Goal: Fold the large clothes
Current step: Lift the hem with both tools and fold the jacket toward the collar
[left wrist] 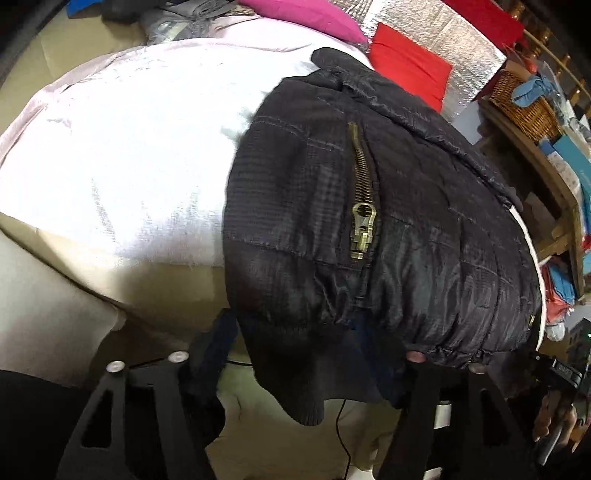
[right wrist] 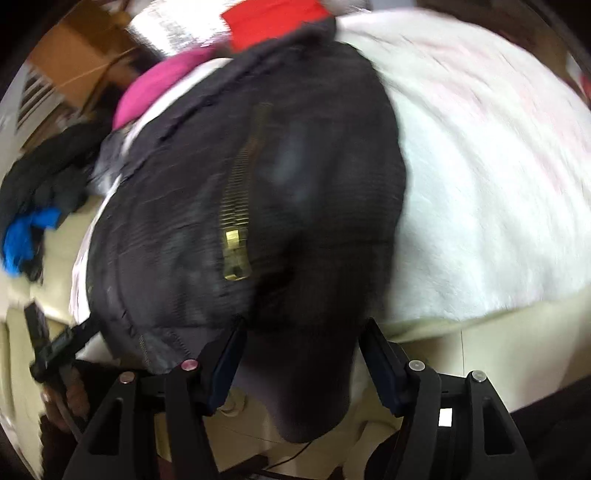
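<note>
A black quilted jacket (left wrist: 406,229) with a brass zipper (left wrist: 364,206) lies folded on a white blanket (left wrist: 129,147); its ribbed hem hangs over the near edge. My left gripper (left wrist: 306,347) is open, its fingers spread either side of the hanging hem. In the right wrist view the same jacket (right wrist: 229,206) fills the middle, blurred, on the blanket (right wrist: 498,184). My right gripper (right wrist: 303,339) is open, with the dark hem hanging between its fingers. The left gripper's body (right wrist: 48,347) shows at the far left.
A magenta cushion (left wrist: 306,14) and a red cushion (left wrist: 410,70) lie at the back. A wicker basket (left wrist: 524,103) sits on a wooden shelf at right. Dark clothes with a blue item (right wrist: 29,236) are piled at left. A cardboard box (right wrist: 81,55) stands behind.
</note>
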